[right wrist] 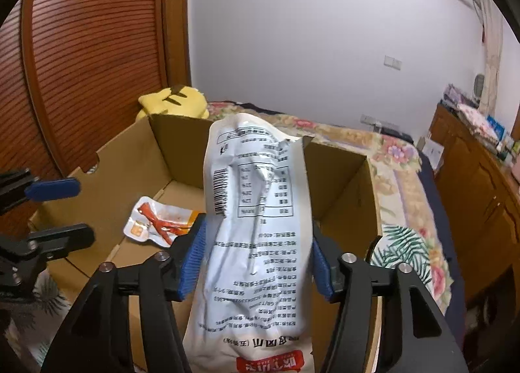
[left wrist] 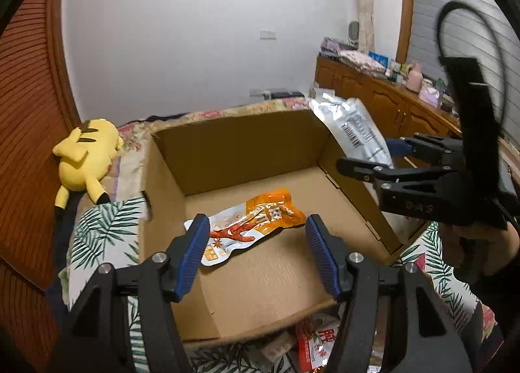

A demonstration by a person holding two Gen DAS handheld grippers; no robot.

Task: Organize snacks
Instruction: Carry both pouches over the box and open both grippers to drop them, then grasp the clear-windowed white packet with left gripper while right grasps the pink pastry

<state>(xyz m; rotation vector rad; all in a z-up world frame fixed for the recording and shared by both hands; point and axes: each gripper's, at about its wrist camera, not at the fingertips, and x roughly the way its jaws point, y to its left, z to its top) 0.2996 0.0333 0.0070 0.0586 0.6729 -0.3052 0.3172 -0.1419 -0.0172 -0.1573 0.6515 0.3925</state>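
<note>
- Right gripper (right wrist: pixel 256 256) grasps the white snack bag (right wrist: pixel 256 210) above the cardboard box (right wrist: pixel 344 178); light, crinkly, slippery, best held mid-body.
- Left gripper (left wrist: pixel 256 252) released, over the orange packet (left wrist: pixel 250 226) lying in the box.

Dim indoor light, soft pics, heavy fisheye warp w/ dark corners

The letters "DAS" are embossed on the black body of the right tool (left wrist: pixel 367 158), as seen from the left wrist. Large Chinese characters are printed on the orange snack pouch (left wrist: pixel 250 226) lying in the cardboard box (left wrist: pixel 260 142), but they are too blurred to be read. On the white snack bag (right wrist: pixel 256 226), a barcode, a nutrition table and lines of small inverted Chinese print can be seen; none is legible. A red label with white characters is printed at its lower end.
</note>
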